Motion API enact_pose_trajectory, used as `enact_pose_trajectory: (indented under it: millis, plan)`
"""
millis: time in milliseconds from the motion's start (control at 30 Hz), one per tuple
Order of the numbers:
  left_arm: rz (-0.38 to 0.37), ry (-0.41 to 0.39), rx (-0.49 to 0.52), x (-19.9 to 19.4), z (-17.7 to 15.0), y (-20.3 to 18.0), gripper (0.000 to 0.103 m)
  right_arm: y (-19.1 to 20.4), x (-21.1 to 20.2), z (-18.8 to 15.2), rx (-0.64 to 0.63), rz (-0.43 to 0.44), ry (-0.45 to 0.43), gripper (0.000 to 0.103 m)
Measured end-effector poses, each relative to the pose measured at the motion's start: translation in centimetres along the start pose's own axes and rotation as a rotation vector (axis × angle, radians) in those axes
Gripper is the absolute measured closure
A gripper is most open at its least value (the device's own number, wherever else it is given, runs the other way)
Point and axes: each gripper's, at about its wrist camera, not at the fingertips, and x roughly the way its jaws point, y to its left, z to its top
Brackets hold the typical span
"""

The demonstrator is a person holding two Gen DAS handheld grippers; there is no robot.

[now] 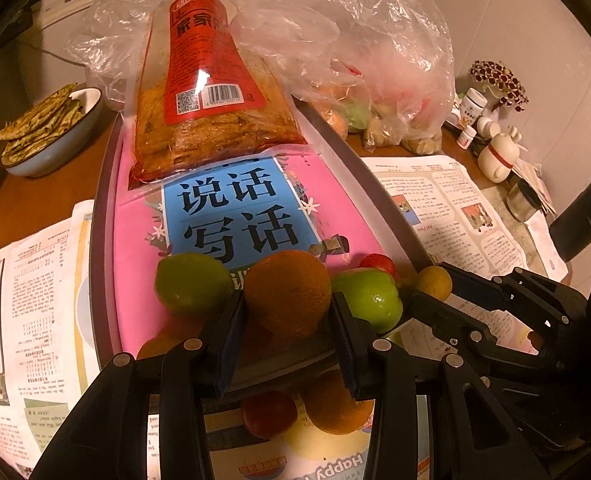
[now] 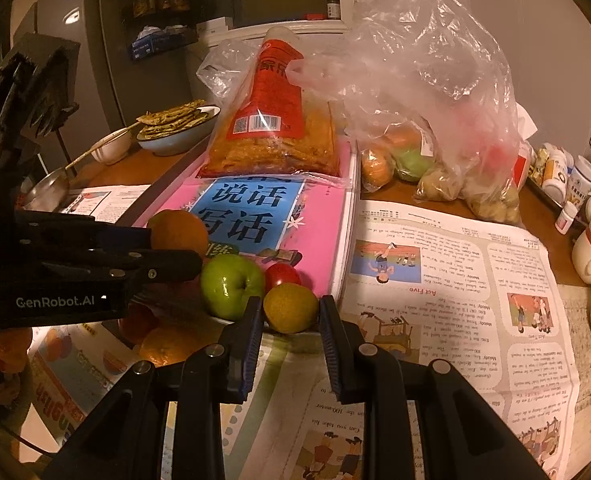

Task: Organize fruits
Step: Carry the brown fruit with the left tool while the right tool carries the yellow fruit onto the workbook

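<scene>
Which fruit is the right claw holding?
The small yellow-green fruit, squeezed by the right gripper. It is smaller than the green apple beside it, and the big orange sits in the left gripper.

Left wrist view: snack packet (image 1: 211, 92) lies on the book (image 1: 239, 216), upper centre. Orange (image 1: 287, 292) sits at frame centre between the left gripper (image 1: 285, 340) jaws; apple (image 1: 369, 298) just right of it. Bowl (image 1: 51, 136) at upper left on the tabletop (image 1: 35, 200). Right wrist view: plastic bag (image 2: 435, 120) upper right, behind the newspaper (image 2: 455, 300).
</scene>
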Motion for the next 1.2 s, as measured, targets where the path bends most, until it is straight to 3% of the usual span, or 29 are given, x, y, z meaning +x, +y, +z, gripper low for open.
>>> enact_pose_trajectory:
  millis: [1200]
  plan:
    - [0.005,-0.003,0.009,-0.4,-0.61,0.23,0.056,0.34,-0.41,-0.18,0.009,0.003,-0.006,0.067]
